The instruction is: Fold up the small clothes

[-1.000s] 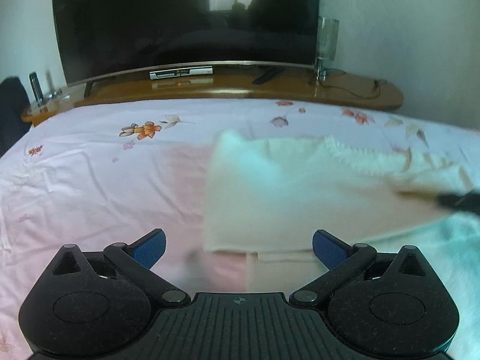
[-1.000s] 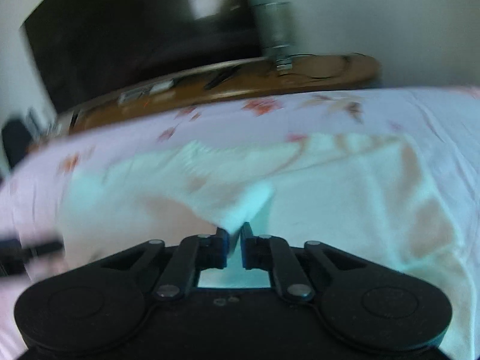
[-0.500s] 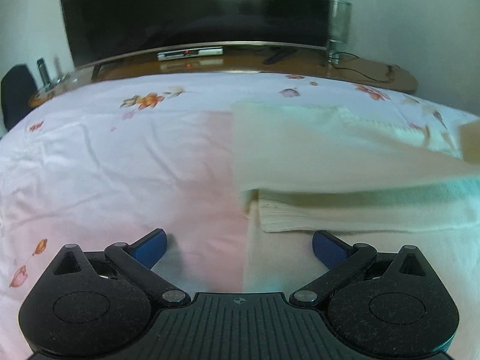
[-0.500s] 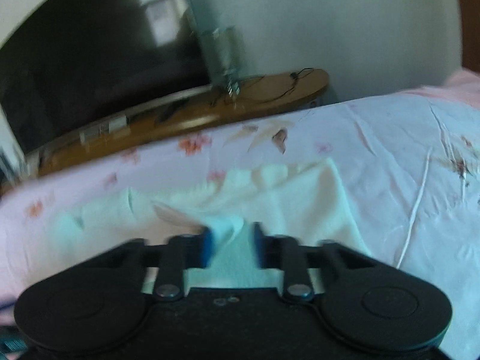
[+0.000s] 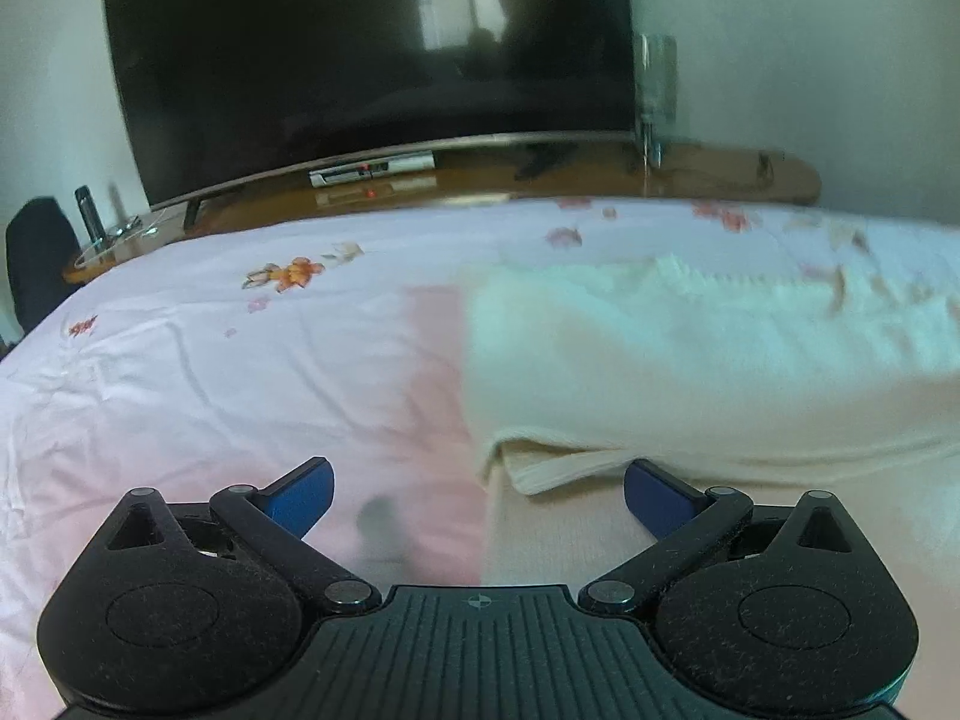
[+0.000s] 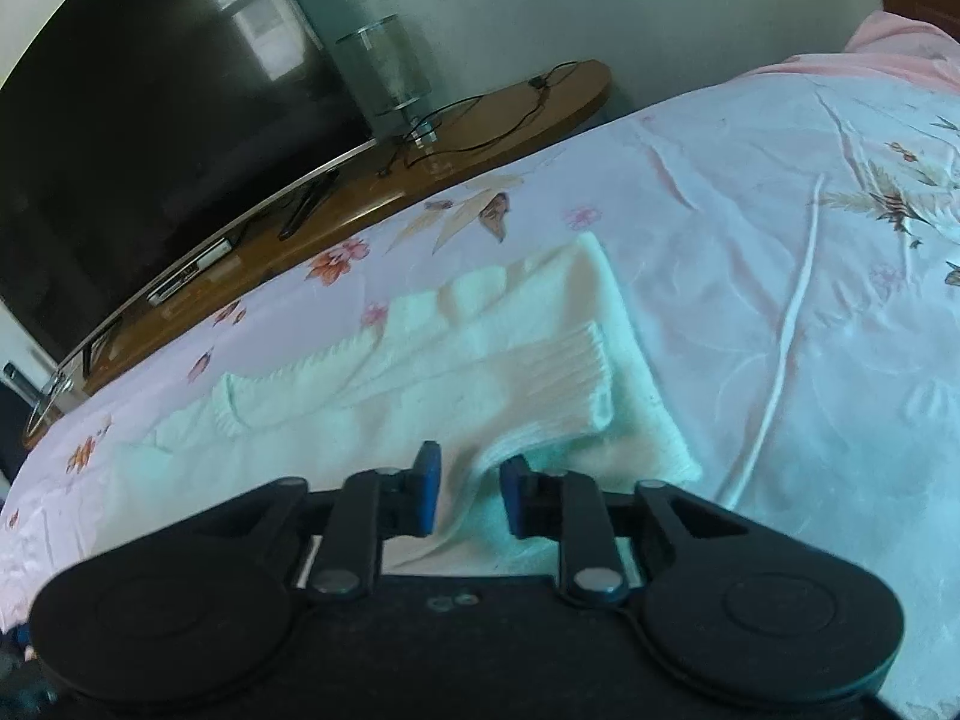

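left gripper: bottom centre of frame, blue pads spread wide, nothing between, pitched down | right gripper: bottom centre of frame, narrow gap, jaws just been opening, pads not pressing cloth fold between, pitched down

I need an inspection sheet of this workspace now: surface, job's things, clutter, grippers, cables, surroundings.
Surface: bed sheet, pink floral, wrinkled.
Job's things: cream knit sweater, sleeve folded across it.
Clutter: nothing seen on the bed.
Grippers: left gripper wide open, empty; right gripper has just been opening, sweater fabric between its pads, not pinched.
Cables: black cable on the wooden TV stand.
Surroundings: television, glass lamp.
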`<state>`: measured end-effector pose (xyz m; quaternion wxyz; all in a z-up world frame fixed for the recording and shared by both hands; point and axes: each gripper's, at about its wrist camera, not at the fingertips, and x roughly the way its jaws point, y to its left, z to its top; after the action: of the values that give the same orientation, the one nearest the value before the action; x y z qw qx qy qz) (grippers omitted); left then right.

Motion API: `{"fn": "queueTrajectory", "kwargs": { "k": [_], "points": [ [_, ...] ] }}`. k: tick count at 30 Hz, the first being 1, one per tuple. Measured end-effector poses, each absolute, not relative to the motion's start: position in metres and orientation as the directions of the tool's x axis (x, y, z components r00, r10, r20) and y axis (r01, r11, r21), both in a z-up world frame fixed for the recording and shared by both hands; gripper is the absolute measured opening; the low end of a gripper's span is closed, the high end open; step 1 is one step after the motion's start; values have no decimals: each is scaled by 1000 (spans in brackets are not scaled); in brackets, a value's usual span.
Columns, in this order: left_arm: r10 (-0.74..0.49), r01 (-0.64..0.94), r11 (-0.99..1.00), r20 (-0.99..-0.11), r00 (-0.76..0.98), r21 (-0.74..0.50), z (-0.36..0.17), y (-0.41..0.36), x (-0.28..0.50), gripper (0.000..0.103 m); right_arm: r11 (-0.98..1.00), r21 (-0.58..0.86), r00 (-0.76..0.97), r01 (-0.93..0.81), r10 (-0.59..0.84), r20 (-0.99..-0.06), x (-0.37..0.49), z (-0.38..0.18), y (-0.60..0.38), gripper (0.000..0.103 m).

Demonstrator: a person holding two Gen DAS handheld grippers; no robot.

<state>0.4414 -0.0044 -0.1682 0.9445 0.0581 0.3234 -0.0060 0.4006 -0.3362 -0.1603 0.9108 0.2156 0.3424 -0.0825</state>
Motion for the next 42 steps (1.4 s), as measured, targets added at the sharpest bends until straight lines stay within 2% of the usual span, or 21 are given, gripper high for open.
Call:
{"fn": "queueTrajectory", "kwargs": {
  "k": [4, 6, 8, 10, 13, 15, 16, 17, 19, 20, 24, 30, 32, 34, 35, 38, 42],
  "points": [
    [48, 27, 992, -573, 818, 122, -159, 10, 431, 103, 897, 339, 746, 283, 16, -665, 399, -159, -337, 22],
    [31, 33, 995, -612, 790, 93, -163, 14, 440, 100, 896, 341, 746, 284, 17, -666, 400, -160, -337, 22],
    [5, 51, 996, -643, 765, 68, -169, 14, 451, 57, 895, 344, 744, 284, 21, -668, 401, -161, -335, 22],
    [-28, 70, 997, -656, 755, 38, -174, 13, 459, 51, 896, 342, 746, 283, 19, -666, 401, -161, -331, 22],
    [-25, 86, 994, -631, 776, 66, -179, 8, 462, 51, 900, 330, 739, 285, 12, -673, 403, -163, -330, 22],
    [-22, 93, 992, -611, 791, 85, -179, 6, 465, 51, 898, 326, 738, 295, 3, -674, 404, -164, -332, 27],
    [-21, 91, 992, -602, 798, 87, -178, 6, 466, 47, 895, 329, 742, 302, -4, -671, 404, -163, -333, 29],
    [-26, 89, 993, -594, 804, 77, -177, 6, 468, 24, 893, 325, 743, 309, -13, -669, 405, -163, -334, 30],
    [-31, 70, 997, -591, 806, 43, -174, 9, 476, 9, 890, 324, 743, 320, -24, -669, 406, -164, -337, 30],
    [-23, 52, 998, -589, 807, 33, -174, 11, 478, 8, 888, 327, 744, 323, -24, -668, 407, -164, -338, 27],
    [-22, -11, 999, -596, 803, -53, -181, 29, 468, 8, 898, 323, 762, 299, -21, -647, 404, -161, -334, 5],
    [-46, -78, 982, -624, 780, -170, -194, 40, 464, 8, 917, 284, 735, 282, -16, -678, 398, -173, -332, 5],
    [-35, -73, 986, -624, 781, -147, -194, 36, 464, 8, 895, 325, 744, 306, -12, -669, 400, -173, -341, 4],
    [-29, -57, 991, -622, 783, -119, -196, 32, 462, 8, 895, 318, 751, 313, -28, -660, 404, -167, -343, 14],
    [-31, -56, 991, -623, 782, -120, -195, 32, 463, 8, 896, 309, 746, 320, -37, -665, 405, -166, -344, 15],
    [-31, -45, 993, -625, 780, -106, -195, 31, 464, 8, 892, 293, 731, 345, -60, -679, 402, -167, -353, 7],
    [-26, -35, 996, -631, 775, -83, -193, 30, 464, 8, 927, 195, 729, 321, -110, -676, 404, -161, -348, 7]
  ]
}}
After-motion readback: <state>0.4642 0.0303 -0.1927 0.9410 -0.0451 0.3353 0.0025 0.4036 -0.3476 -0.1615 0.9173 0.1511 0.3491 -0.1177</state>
